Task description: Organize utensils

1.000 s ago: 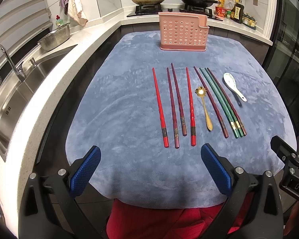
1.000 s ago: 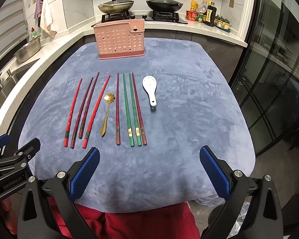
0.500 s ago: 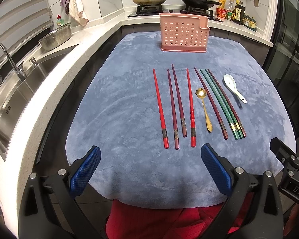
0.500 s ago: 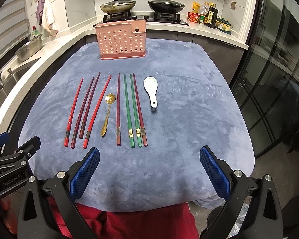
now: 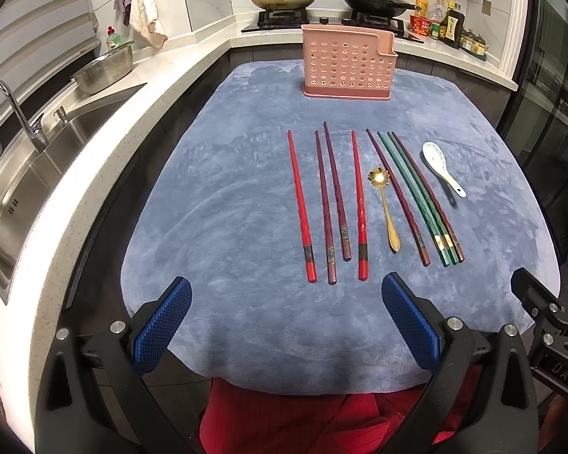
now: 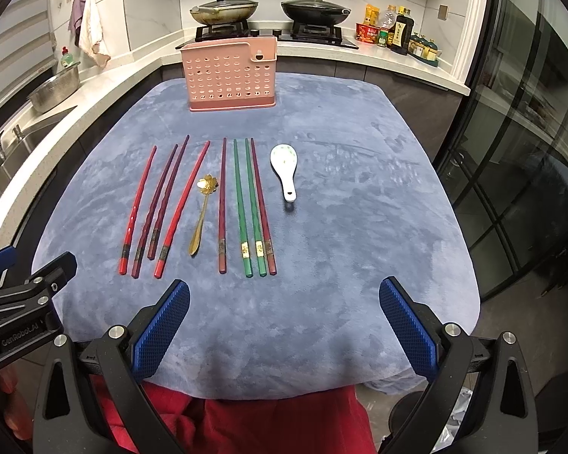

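Both jaws spread, empty. We aim right gripper (image 6: 284, 325) low onto white spoon (image 6: 286, 168), well before pink holder (image 6: 229, 75); left gripper (image 5: 286, 325) waits.

Both wrist views look from the near edge of the blue-grey plush-covered table (image 5: 227, 196) (image 6: 359, 208) toward its far edge, sharing the whole top.

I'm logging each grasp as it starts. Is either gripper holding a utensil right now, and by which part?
Nothing is held. The left gripper and the right gripper are both open, short of the chopsticks.
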